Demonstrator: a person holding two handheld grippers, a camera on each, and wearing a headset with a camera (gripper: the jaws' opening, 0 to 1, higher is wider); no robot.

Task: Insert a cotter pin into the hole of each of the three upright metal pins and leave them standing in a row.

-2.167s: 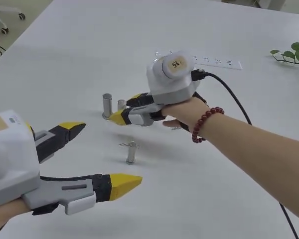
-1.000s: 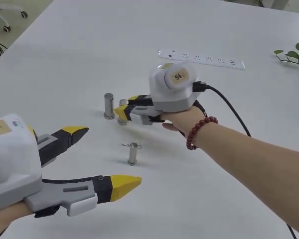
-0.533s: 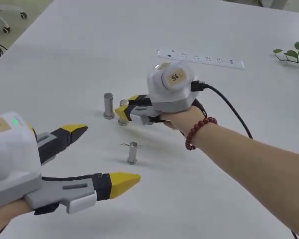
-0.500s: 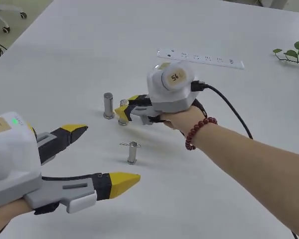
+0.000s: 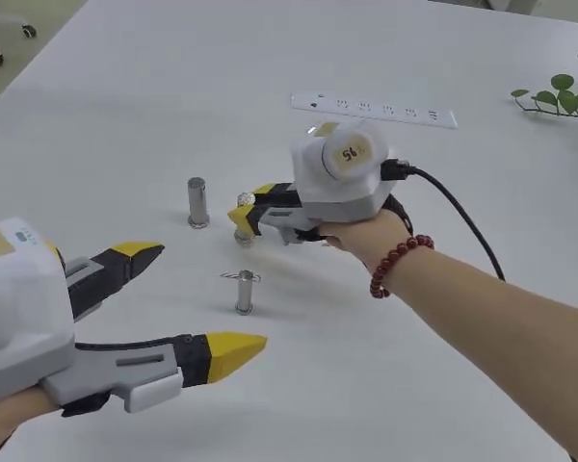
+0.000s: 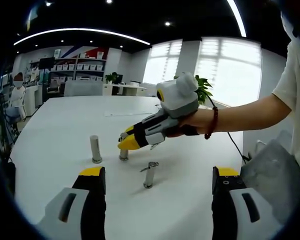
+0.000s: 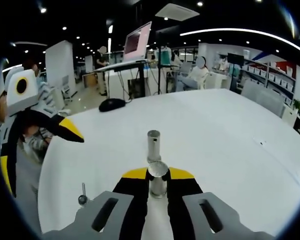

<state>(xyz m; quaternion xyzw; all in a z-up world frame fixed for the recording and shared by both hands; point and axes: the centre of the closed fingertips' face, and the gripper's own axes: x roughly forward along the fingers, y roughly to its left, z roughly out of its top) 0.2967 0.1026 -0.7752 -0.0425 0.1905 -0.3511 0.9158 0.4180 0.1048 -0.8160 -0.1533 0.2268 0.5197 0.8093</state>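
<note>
Three metal pins stand on the white table (image 5: 125, 96). The left pin (image 5: 197, 202) is bare and stands alone. My right gripper (image 5: 243, 219) is shut on the middle pin (image 5: 245, 200); in the right gripper view its yellow fingertips (image 7: 135, 174) clamp that middle pin (image 7: 158, 169), with the bare pin (image 7: 153, 145) just beyond. The nearest pin (image 5: 244, 292) carries a cotter pin through its top. My left gripper (image 5: 193, 298) hovers open and holds nothing; in the left gripper view the cotter-pinned pin (image 6: 149, 175) stands ahead, between its jaws.
A white power strip (image 5: 374, 109) lies at the back of the table. A green plant (image 5: 554, 96) sits at the far right. The right gripper's black cable (image 5: 462, 226) trails across the table to the right. People and desks show in the room behind.
The head camera has shifted a little. The right gripper stays on the middle pin, and the gap between that pin and the bare left pin has widened. The left gripper stays open.
</note>
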